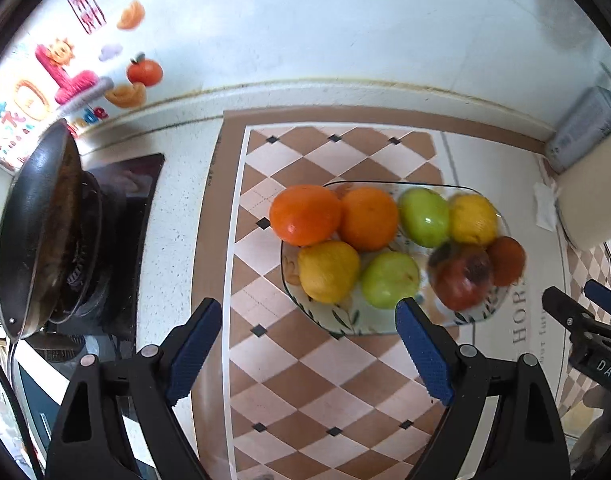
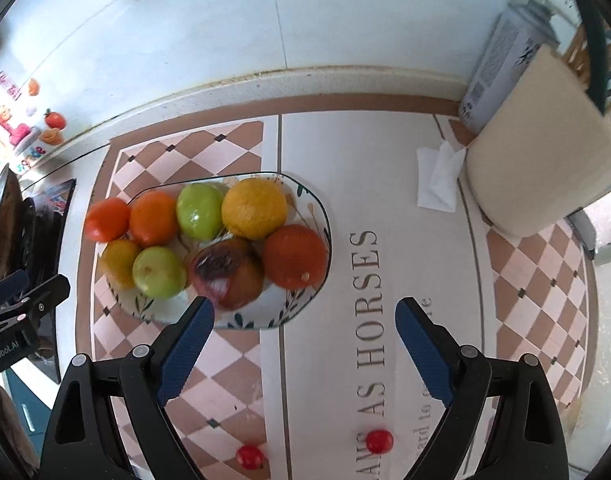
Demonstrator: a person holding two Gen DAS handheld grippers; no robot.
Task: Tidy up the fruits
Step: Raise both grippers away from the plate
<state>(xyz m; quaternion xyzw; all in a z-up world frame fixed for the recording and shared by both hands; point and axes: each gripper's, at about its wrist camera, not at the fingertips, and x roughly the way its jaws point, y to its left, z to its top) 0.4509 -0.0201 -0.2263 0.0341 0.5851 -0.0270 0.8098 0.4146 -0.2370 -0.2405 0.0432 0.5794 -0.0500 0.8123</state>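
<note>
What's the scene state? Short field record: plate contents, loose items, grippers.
plate: eight fruits: two green apples, two lemons, three oranges, one bruised red apple
loose on mat: two small red fruits
left gripper: open, empty
right gripper: open, empty
beside plate: paper towel roll, napkin

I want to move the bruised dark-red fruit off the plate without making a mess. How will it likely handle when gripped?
The dark-red fruit shows a blackened, wrinkled patch, so it is probably soft there and may dent or leak under firm pads. It is rounded, so it would likely roll if nudged. It touches the orange fruit and the green fruit on the plate, so lifting it may shift them.
</note>
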